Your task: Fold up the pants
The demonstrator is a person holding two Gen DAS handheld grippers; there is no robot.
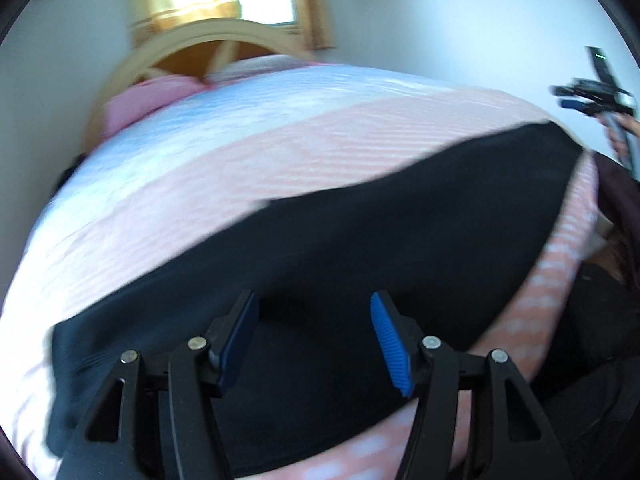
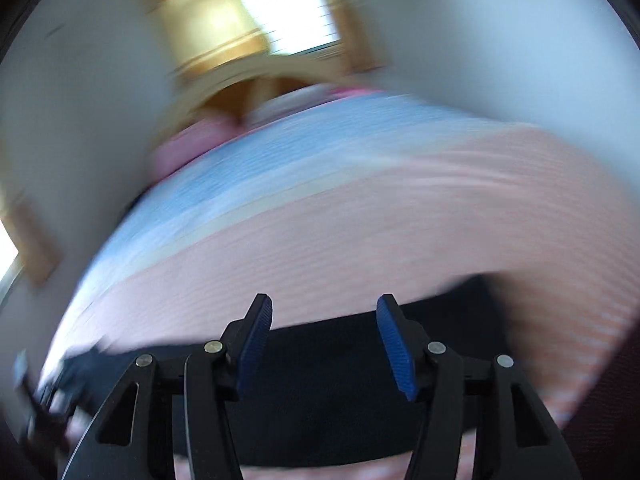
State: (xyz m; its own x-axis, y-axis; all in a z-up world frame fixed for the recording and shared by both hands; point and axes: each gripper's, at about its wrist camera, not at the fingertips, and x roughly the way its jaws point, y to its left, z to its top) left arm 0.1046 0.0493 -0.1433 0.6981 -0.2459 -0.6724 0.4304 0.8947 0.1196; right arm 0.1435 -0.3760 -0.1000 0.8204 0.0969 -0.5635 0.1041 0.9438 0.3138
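Black cloth, the pants (image 1: 320, 248), lies spread flat across the near part of the bed (image 1: 248, 152), on a cover striped pink with a pale blue band farther up toward the wooden headboard (image 1: 208, 46). From where I stand its long axis runs crosswise to both tools: in the left wrist view it stretches from low on the left, where one end sits bunched near the bed's edge, up to the far right, where the other end is cut off square.

Both sets of tongs are wide open and grip nothing. The left tongs (image 1: 314, 330) hang directly over the middle of the pants, dark fabric showing between and beyond the blue pads. The right tongs (image 2: 324, 334) sit over the cloth too, but close to its far edge; past their tips is only pink cover (this view is badly smeared, so I cannot say how high they hover). In the left view the right tool (image 1: 596, 96) shows small at the far right, in a hand, near that end of the garment but clear of it.

So each tool is nearer its own end, and the pants lie below and in front of both. My guess is that the fold turns on bringing one end along that long axis onto the other. The left-hand end looks rumpled and may want flattening before any pinch.
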